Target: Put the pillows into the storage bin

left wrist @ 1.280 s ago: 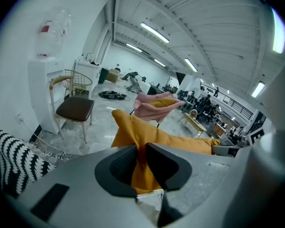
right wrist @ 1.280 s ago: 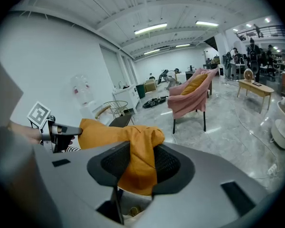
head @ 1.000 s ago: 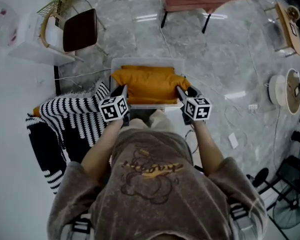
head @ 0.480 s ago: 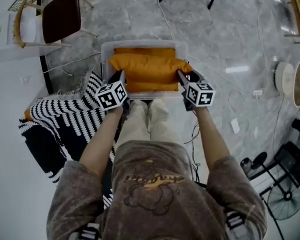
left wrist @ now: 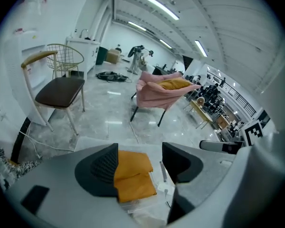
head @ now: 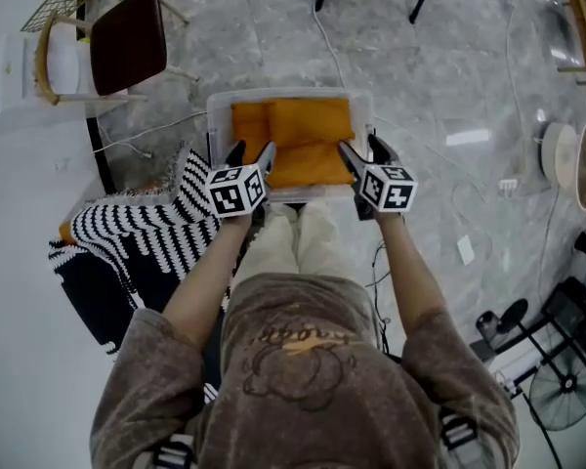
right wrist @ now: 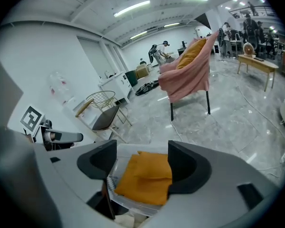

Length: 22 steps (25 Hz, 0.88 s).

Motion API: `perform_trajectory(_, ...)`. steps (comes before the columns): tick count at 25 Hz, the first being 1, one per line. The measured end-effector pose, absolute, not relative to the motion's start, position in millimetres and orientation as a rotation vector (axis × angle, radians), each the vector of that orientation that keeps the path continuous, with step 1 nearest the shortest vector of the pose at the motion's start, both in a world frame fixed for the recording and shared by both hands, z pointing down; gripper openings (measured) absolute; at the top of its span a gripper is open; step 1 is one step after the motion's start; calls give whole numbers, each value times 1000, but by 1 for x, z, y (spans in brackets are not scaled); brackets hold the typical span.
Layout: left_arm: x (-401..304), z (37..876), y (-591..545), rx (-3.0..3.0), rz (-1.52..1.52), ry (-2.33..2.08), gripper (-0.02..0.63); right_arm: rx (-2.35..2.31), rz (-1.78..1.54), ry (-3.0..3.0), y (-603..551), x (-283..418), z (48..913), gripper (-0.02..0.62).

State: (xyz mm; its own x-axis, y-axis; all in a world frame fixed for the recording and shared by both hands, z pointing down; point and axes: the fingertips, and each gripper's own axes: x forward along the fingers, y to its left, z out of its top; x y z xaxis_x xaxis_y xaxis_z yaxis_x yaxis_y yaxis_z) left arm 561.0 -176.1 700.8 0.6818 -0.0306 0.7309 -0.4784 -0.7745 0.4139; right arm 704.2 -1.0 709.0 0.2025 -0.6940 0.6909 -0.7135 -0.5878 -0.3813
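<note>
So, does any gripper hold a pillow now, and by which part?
Nothing is held. The left gripper and right gripper have just been opening their jaws, which stand apart with nothing gripped; the orange pillows lie free in the storage bin.

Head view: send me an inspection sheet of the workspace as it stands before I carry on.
Surface: glossy grey marble floor.
Job's things: orange pillows lie inside the clear storage bin, one overlapping the other.
Clutter: black-and-white striped blanket on the floor left of the bin.
Grippers: left claw and right claw are open over the bin's near rim. Their jaws have just been opening, and nothing is pressed between them.
Cables: white cable runs across the floor beyond the bin.
Surroundings: dark-seated chair and pink armchair.
</note>
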Motion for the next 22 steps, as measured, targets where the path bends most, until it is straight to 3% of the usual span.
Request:
perform_trajectory(15,558,445,-152,2724,641,-27,273,2411,865,-1870,-52,651,461,322)
perform_trajectory(22,535,368,-145,2827,437,61,273,2421,594,-1958,-43,620,376,314)
